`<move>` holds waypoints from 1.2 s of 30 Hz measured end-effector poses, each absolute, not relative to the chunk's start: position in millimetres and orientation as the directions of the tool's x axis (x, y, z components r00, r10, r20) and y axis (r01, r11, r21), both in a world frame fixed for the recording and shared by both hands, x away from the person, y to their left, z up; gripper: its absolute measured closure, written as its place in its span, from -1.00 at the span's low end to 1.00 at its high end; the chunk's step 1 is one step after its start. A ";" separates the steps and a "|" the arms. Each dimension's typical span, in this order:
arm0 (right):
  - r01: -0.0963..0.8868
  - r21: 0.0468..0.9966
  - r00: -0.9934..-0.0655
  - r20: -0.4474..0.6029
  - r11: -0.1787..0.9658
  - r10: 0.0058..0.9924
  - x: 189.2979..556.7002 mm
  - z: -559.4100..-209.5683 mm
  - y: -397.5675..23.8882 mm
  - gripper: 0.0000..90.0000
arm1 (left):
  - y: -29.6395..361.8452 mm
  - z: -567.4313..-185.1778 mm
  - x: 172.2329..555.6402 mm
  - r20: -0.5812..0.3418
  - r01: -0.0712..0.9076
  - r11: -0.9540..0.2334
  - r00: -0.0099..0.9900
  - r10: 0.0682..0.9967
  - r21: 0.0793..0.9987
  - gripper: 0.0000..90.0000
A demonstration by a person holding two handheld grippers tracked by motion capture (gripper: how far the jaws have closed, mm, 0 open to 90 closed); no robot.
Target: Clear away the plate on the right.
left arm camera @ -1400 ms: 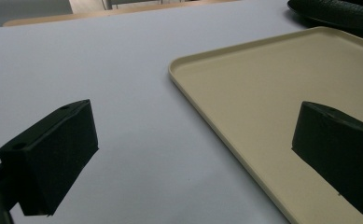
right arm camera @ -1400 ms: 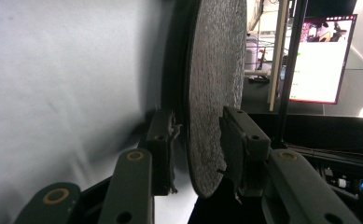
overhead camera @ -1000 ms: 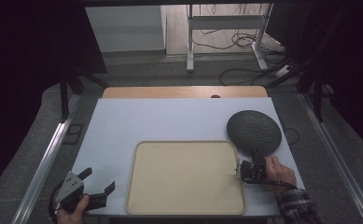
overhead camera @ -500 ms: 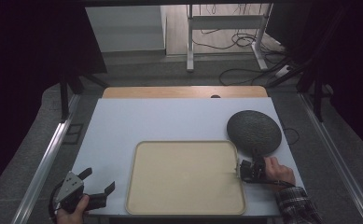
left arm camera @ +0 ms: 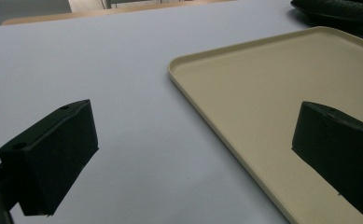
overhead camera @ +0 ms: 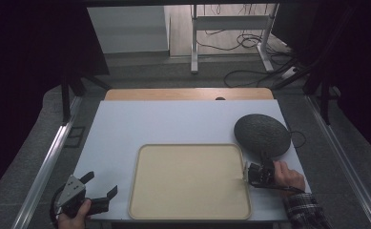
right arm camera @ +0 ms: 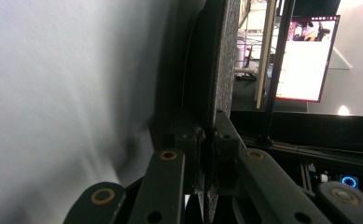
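High view, near edge: left gripper is held with jaws spread wide and nothing between them, just left of the beige tray.
Right gripper: jaws pinched tight on the near rim of the dark round mat.
Mat position: lying on the white table, right of the tray's far corner.
Risk: thin edge grip; the mat could slip or fold if lifted.
Obstruction: the tray's raised lip could be snagged.
Far: cables on the floor.
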State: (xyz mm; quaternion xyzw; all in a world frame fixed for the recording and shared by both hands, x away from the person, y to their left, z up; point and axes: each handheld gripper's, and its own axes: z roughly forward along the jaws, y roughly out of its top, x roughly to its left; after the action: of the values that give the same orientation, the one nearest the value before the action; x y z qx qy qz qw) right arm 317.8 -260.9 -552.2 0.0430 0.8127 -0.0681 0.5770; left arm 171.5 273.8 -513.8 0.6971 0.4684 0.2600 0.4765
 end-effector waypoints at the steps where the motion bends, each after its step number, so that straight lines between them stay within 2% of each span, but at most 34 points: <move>1: 0.141 -0.059 -0.323 -0.947 0.988 -0.010 317.9 -551.2 -262.5 0.87 | 273.8 -513.8 171.5 -0.084 0.405 -0.107 0.426 0.901 0.908 -1.00; 6: 0.152 -0.043 -0.304 -0.953 0.988 0.005 311.4 -542.2 -266.3 0.87 | 273.7 -513.9 171.9 -0.085 0.406 -0.106 0.425 0.901 0.908 -1.00; 8: 0.118 -0.005 -0.338 -0.940 0.993 0.035 308.8 -539.4 -269.0 0.88 | 273.7 -513.9 172.0 -0.086 0.407 -0.105 0.425 0.901 0.908 -1.00; 14: 0.104 -0.031 -0.344 -0.939 0.994 0.007 298.2 -535.4 -267.4 0.87 | 273.5 -513.8 172.2 -0.085 0.406 -0.106 0.424 0.901 0.908 -1.00; 15: 0.117 -0.043 -0.288 -0.958 0.992 -0.007 294.7 -537.0 -266.1 0.87 | 273.6 -513.9 172.1 -0.085 0.405 -0.105 0.424 0.902 0.908 -1.00; 16: 0.081 -0.018 -0.338 -0.941 0.997 0.010 295.5 -536.8 -266.9 0.86 | 273.6 -513.8 172.1 -0.085 0.405 -0.104 0.423 0.902 0.908 -1.00; 19: 0.088 -0.036 -0.340 -0.940 0.995 -0.004 288.9 -533.7 -263.7 0.86 | 273.6 -513.8 172.0 -0.086 0.405 -0.103 0.422 0.902 0.909 -1.00; 20: 0.052 -0.011 -0.299 -0.954 0.999 0.005 290.1 -537.3 -264.6 0.86 | 273.6 -513.8 172.0 -0.085 0.405 -0.104 0.422 0.902 0.909 -1.00; 21: 0.059 -0.034 -0.335 -0.942 0.998 -0.012 288.3 -534.5 -263.3 0.86 | 273.6 -513.8 172.0 -0.085 0.405 -0.104 0.422 0.903 0.909 -1.00; 22: 0.044 -0.016 -0.323 -0.946 0.999 -0.001 287.3 -535.5 -262.6 0.86 | 273.6 -513.8 172.1 -0.085 0.404 -0.104 0.422 0.902 0.909 -1.00; 24: 0.063 -0.044 -0.345 -0.939 0.997 -0.019 281.8 -531.3 -259.1 0.86 | 273.6 -513.8 172.1 -0.085 0.404 -0.104 0.423 0.902 0.909 -1.00; 25: 0.067 -0.051 -0.266 -0.964 0.996 -0.031 279.5 -534.0 -258.0 0.86 | 273.6 -513.8 172.1 -0.085 0.405 -0.104 0.423 0.902 0.908 -1.00; 26: 0.035 -0.036 -0.336 -0.942 0.999 -0.022 280.5 -532.2 -257.5 0.86 | 273.6 -513.8 172.0 -0.085 0.405 -0.104 0.422 0.902 0.909 -1.00; 27: 0.047 -0.047 -0.343 -0.939 0.998 -0.028 278.1 -530.6 -255.6 0.86 | 273.6 -513.8 172.0 -0.085 0.405 -0.103 0.422 0.902 0.909 -1.00; 31: 0.003 -0.046 -0.336 -0.941 0.999 -0.042 274.2 -530.0 -250.1 0.86 | 273.7 -513.8 171.9 -0.085 0.404 -0.103 0.422 0.903 0.909 -1.00; 35: 0.019 -0.069 -0.335 -0.940 0.997 -0.059 266.8 -527.4 -243.1 0.86 | 273.7 -513.8 171.8 -0.086 0.404 -0.102 0.422 0.903 0.909 -1.00; 36: -0.016 -0.046 -0.335 -0.941 0.999 -0.049 268.1 -529.4 -243.0 0.86 | 273.7 -513.8 171.8 -0.086 0.404 -0.102 0.422 0.903 0.909 -1.00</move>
State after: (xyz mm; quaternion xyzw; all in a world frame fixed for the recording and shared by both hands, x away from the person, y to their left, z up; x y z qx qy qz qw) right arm 268.1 -243.0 -529.4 -0.0198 0.8170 -0.0142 0.5762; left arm 171.8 273.7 -513.8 0.6949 0.4699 0.2613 0.4775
